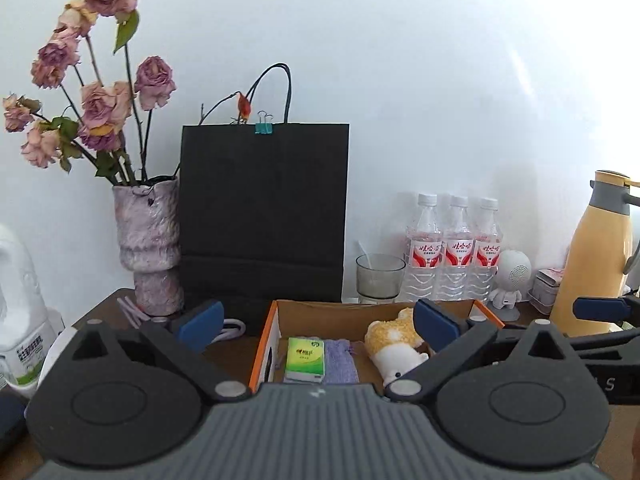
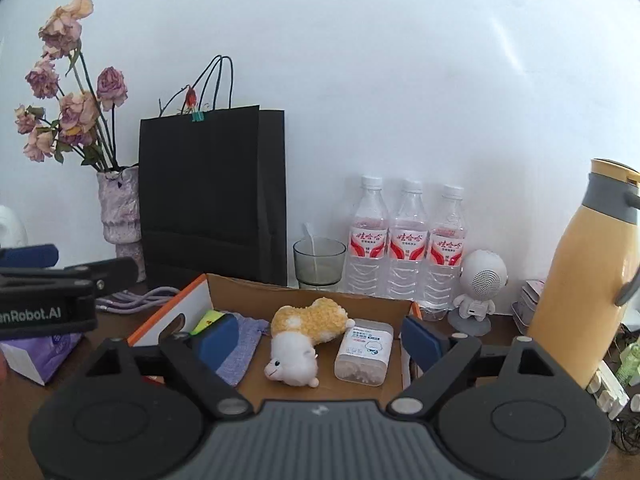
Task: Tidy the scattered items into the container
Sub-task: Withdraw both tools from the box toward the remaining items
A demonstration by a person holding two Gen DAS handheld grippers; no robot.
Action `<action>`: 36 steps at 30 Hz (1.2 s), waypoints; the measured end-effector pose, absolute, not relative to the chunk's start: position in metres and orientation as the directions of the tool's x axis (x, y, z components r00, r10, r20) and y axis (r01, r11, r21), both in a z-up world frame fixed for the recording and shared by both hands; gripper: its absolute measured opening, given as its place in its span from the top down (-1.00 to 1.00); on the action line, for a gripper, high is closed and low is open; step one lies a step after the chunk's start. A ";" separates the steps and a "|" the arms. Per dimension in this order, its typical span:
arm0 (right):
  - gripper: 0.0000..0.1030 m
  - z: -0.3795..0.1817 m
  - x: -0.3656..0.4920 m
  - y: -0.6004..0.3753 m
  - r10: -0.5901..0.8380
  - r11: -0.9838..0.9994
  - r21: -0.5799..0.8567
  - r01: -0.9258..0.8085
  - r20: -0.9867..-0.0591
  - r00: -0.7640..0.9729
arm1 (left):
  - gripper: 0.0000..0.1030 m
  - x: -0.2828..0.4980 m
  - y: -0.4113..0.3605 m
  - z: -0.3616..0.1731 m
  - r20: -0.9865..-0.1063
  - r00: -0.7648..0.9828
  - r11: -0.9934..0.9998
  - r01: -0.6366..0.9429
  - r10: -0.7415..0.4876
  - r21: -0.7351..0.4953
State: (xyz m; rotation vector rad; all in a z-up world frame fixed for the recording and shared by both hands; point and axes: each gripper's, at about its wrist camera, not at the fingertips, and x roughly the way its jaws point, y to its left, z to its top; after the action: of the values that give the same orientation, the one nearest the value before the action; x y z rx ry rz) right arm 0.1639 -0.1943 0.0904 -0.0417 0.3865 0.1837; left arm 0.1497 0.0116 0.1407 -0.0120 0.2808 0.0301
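presently: cardboard box holds plush toy, pouch, packet, tub; both grippers' fingers open, empty; next, seek strays.

A plain white wall fills the background, brightly lit, with faint streaks of glare toward its upper right. Below it runs a dark brown bench, its surface dim against the wall. Soft shadows fall on the wall behind what stands along the bench's back edge.
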 end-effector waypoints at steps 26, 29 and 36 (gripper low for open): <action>-0.81 -0.008 -0.069 -0.220 0.227 0.972 0.063 -0.226 -0.493 0.840 | -1.00 -0.084 -0.012 0.058 -0.307 0.951 0.992 0.079 -0.045 0.102; -0.81 -0.013 -0.062 -0.221 0.228 0.973 0.089 -0.213 -0.506 0.832 | -1.00 -0.075 -0.012 0.053 -0.323 0.945 0.992 0.081 -0.046 0.095; -0.81 -0.023 -0.042 -0.223 0.205 0.978 0.087 -0.188 -0.552 0.808 | -1.00 -0.028 -0.013 0.047 -0.366 0.930 0.990 0.077 -0.029 0.115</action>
State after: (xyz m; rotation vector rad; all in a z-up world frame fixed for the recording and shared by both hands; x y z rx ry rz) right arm -0.0419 -0.2231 -0.0233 0.0287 0.5936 0.2102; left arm -0.0276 -0.0131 0.0469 0.1288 0.3727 -0.0544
